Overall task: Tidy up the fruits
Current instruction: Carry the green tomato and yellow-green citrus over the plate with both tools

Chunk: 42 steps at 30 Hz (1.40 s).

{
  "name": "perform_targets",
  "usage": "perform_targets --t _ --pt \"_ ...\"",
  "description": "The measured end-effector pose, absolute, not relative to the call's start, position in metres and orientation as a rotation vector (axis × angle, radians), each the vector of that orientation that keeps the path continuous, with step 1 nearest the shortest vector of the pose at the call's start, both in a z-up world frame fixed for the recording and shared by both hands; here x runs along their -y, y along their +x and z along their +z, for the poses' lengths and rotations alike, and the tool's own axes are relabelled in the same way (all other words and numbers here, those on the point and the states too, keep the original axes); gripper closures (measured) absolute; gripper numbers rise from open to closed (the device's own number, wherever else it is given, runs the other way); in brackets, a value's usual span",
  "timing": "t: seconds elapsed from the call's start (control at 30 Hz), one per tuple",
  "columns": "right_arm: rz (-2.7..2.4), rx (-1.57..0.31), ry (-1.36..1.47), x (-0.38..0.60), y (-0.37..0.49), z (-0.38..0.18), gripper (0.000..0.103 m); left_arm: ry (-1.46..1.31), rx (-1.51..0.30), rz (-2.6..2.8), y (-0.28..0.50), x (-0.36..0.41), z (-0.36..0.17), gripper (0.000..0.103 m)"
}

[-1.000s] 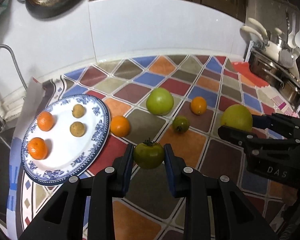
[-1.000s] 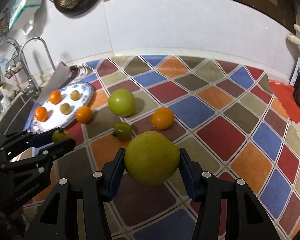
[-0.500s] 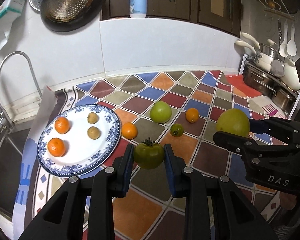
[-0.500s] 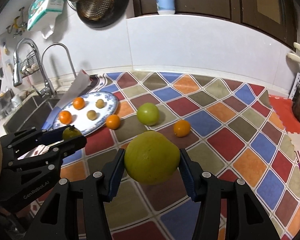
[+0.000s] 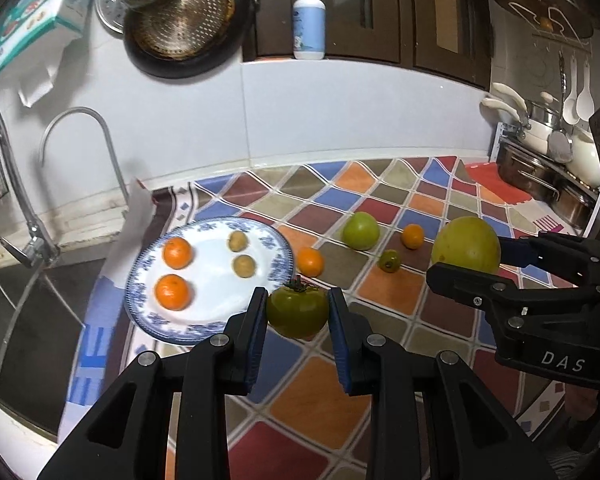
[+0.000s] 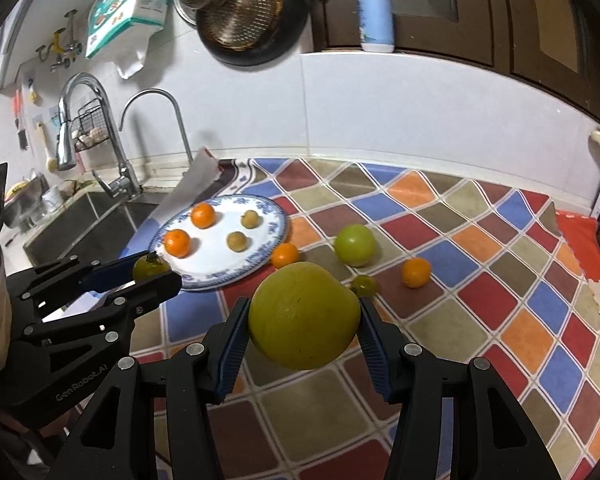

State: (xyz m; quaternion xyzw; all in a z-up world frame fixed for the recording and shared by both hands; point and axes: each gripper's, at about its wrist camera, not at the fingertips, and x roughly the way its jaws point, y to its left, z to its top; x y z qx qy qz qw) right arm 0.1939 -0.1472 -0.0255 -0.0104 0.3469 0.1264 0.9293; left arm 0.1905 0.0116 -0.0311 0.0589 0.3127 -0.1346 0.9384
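Note:
My left gripper (image 5: 298, 312) is shut on a dark green persimmon (image 5: 297, 311) with a leafy stem, held above the near rim of the blue-patterned plate (image 5: 278, 242). My right gripper (image 6: 304, 322) is shut on a large yellow-green citrus fruit (image 6: 303, 321), held in the air over the checked mat. The plate (image 6: 274, 220) carries two oranges and two small brownish fruits. On the mat lie an orange (image 5: 310, 262) next to the plate, a green apple (image 5: 361, 231), a small dark green fruit (image 5: 389, 261) and another orange (image 5: 413, 236).
A sink (image 6: 80, 220) with two taps lies left of the plate. The colourful checked mat (image 6: 480, 280) covers the counter. Pots and utensils (image 5: 548, 160) stand at the far right; a pan (image 5: 184, 20) and strainers hang on the white wall.
Both grippers have risen and pulled back from the counter with their fruits still held, so the plate and loose fruits look smaller and more of the wall shows.

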Motion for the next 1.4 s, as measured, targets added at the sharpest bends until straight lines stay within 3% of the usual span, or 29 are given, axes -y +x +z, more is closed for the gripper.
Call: perform_targets --t 1.4 --pt "0.357 -0.642 -0.074 0.011 0.279 -0.022 0.05 0.157 -0.595 -0.189 0.266 -0.135 -0.033 0.073"
